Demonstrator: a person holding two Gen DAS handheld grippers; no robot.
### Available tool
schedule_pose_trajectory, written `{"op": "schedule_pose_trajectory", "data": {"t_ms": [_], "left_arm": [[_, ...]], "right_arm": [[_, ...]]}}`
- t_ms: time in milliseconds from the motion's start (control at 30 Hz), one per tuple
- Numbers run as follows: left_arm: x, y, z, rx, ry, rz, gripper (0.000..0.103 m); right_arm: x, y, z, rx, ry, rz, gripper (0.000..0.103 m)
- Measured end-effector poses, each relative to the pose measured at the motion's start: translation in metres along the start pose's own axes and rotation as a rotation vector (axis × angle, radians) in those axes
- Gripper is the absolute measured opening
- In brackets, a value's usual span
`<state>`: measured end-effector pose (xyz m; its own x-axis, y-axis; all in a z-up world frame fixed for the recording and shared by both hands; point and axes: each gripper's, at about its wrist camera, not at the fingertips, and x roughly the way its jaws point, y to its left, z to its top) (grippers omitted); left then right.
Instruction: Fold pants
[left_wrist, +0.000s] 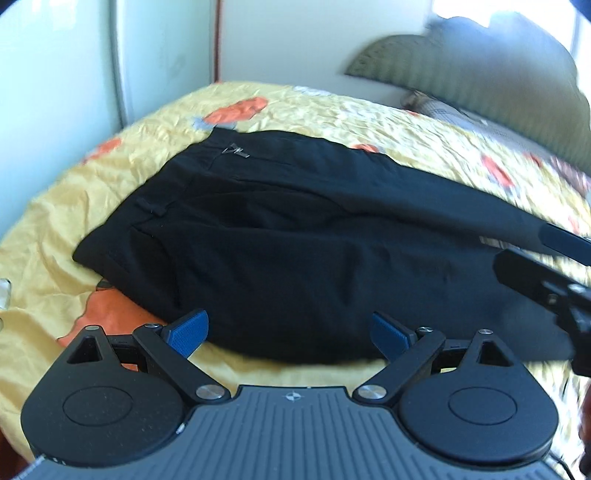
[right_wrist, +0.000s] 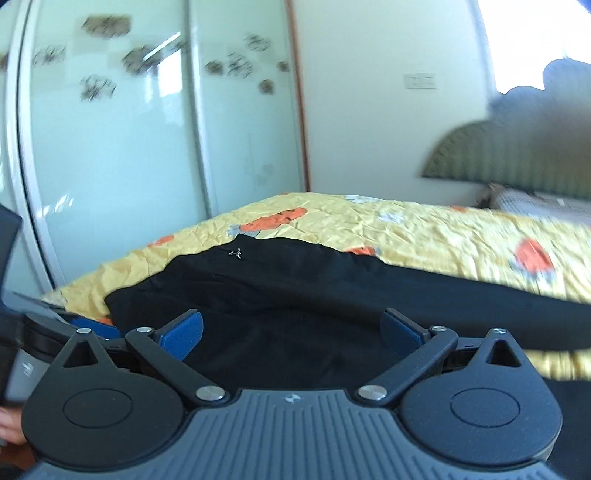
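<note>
Black pants lie flat on a yellow bedspread, waistband to the left, legs running off to the right. They also show in the right wrist view. My left gripper is open and empty, its blue pads just over the pants' near edge. My right gripper is open and empty, over the near edge further right; it also shows at the right in the left wrist view. The left gripper shows at the far left in the right wrist view.
The yellow bedspread with orange prints covers the bed. A striped headboard and a pillow stand at the far right. White wardrobe doors rise behind the bed's left side.
</note>
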<state>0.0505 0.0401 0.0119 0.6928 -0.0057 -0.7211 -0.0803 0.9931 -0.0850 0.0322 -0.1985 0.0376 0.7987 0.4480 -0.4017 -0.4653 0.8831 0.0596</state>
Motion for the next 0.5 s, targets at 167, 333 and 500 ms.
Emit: {"op": "schedule_pose_trajectory", "data": {"t_ms": [167, 333, 500], "left_arm": [[0.02, 0.025, 0.024, -0.098, -0.008, 0.068, 0.088], [0.03, 0.036, 0.044, -0.064, -0.05, 0.174, 0.088], [0.052, 0.051, 0.068, -0.035, 0.011, 0.146, 0.086]], "right_arm": [[0.079, -0.024, 0.036, -0.143, 0.074, 0.119, 0.103], [0.18, -0.065, 0.071, -0.035, 0.189, 0.231, 0.103], [0.27, -0.092, 0.091, 0.003, 0.27, 0.337, 0.096]]}}
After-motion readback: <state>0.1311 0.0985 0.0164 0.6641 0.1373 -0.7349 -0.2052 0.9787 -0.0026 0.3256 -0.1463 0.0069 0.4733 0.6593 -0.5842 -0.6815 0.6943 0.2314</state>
